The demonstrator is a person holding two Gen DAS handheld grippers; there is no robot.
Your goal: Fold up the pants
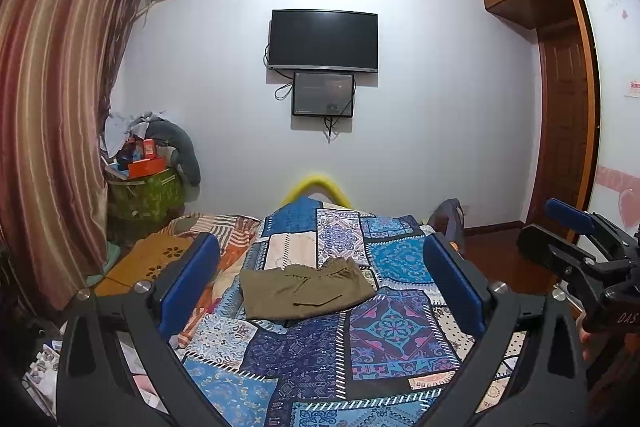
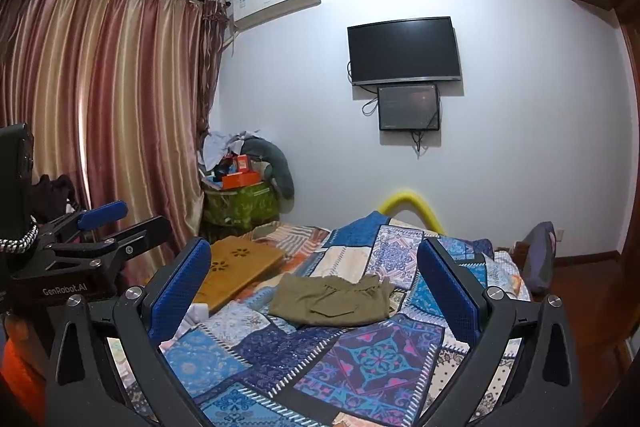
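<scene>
Olive pants (image 1: 306, 289) are lying already folded into a compact bundle mid-bed on a patchwork quilt (image 1: 384, 339), well apart from both tools. Risk, as a guess: reaching in again w/ spread tongs could be snagging the top layer and pulling the fold loose, esp. the ruffled waistband edge. Left gripper (image 1: 320, 279) is hovering level above the bed's near end, fingers spread wide, holding nothing. Right gripper (image 2: 314, 285) is hanging beside it, same height, also spread and empty.
</scene>
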